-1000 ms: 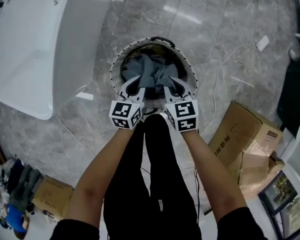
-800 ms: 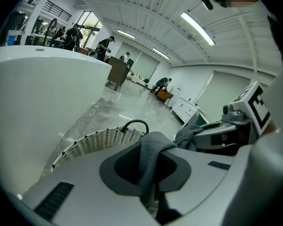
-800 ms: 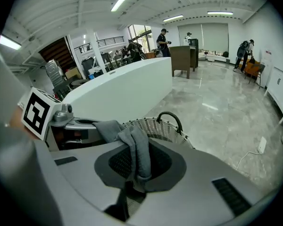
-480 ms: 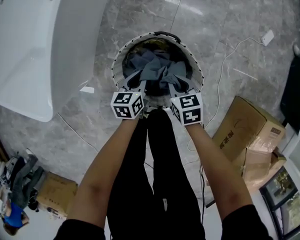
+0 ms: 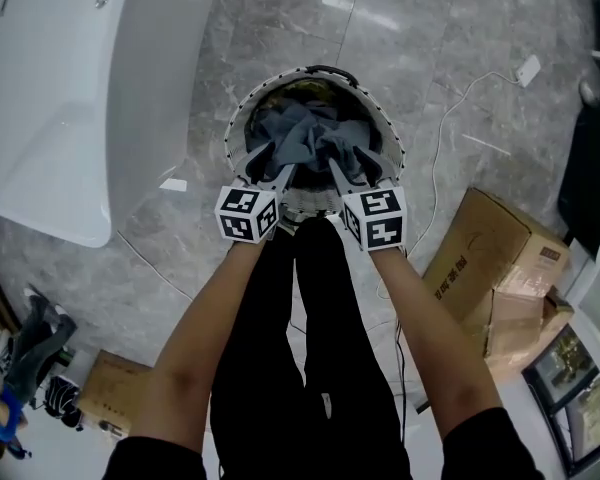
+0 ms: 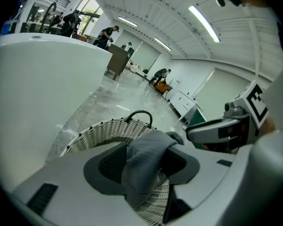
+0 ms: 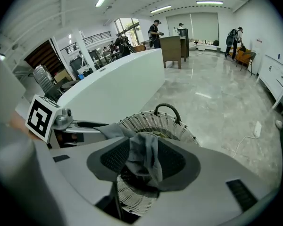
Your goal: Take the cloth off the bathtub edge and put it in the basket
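The left claw and right claw have just opened; the cloth sits lower in the basket.

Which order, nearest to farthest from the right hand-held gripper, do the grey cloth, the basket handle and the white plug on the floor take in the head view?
1. The grey cloth: between the jaws of the right hand-held gripper, which have just been opening.
2. The basket handle: at the far rim, beyond the cloth.
3. The white plug: on the floor, far to the right.
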{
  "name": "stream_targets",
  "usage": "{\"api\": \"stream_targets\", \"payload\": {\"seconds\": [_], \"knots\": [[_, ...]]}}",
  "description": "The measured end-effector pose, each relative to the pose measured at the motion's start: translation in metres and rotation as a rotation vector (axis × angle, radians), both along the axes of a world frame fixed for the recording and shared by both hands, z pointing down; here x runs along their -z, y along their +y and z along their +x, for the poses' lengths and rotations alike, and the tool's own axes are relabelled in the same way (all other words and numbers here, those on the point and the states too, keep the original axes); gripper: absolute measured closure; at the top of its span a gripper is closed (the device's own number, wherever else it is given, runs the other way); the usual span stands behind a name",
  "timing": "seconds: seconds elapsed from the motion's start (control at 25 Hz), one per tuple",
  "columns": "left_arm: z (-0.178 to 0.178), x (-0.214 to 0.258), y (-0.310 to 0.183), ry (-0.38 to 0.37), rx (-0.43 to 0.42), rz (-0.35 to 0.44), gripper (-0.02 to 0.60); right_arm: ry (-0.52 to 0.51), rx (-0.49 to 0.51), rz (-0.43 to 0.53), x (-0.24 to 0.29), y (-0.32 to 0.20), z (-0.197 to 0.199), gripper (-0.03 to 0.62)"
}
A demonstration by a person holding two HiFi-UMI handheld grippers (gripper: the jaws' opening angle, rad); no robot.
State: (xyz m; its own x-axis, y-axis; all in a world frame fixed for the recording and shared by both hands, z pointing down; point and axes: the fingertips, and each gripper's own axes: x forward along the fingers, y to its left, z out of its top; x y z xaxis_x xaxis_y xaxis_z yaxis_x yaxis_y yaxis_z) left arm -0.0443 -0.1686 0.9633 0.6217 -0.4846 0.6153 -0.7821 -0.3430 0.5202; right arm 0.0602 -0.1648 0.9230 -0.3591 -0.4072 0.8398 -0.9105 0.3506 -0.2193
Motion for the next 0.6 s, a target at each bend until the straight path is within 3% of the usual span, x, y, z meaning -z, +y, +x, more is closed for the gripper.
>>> {"api": "stream_targets", "payload": {"seconds": [0.32,0.6], "knots": [[-0.001,0.02,0.01,0.032,-0.005,0.016,0.31,-0.01,0.015,0.024,0.015,0.009,-0.017,0.411],[0.006,0.048,0.009,0.047,-0.007,0.08,0.308,-0.008,0.009,0.045,0.025,0.021,-0.011,0.411]]}}
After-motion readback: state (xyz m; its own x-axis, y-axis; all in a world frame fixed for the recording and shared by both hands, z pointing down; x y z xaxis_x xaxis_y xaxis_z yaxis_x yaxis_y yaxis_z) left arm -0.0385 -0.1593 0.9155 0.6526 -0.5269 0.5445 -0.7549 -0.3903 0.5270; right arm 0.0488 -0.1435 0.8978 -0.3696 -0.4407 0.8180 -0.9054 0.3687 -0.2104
